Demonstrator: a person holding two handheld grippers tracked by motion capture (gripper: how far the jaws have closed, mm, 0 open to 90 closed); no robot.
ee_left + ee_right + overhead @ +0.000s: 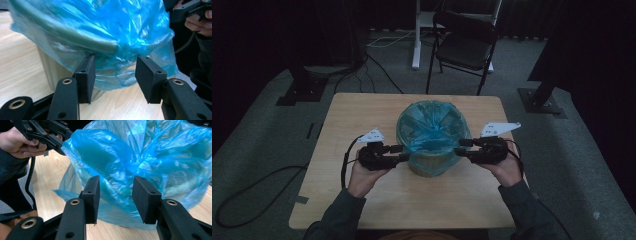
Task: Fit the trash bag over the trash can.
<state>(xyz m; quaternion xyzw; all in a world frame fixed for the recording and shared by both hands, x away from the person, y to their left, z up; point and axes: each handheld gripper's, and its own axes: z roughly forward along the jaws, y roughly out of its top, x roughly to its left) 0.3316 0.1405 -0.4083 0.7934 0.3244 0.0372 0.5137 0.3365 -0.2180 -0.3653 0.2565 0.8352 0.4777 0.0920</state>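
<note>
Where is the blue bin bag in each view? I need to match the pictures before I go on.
High view: the blue bin bag sits mid-table over a small bin, between the left gripper and right gripper.
Left gripper view: it fills the top, hanging just beyond the open jaws.
Right gripper view: it fills the centre and right, beyond the open jaws.
Shared landmark: the light wooden table.

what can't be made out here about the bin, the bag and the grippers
- Bin inside: hidden by the blue bag in the high view.
- Bag rim, left gripper view: motion-blurred.
- Left gripper and right gripper tips: too small and dark in the high view to tell contact with the bag.
</note>
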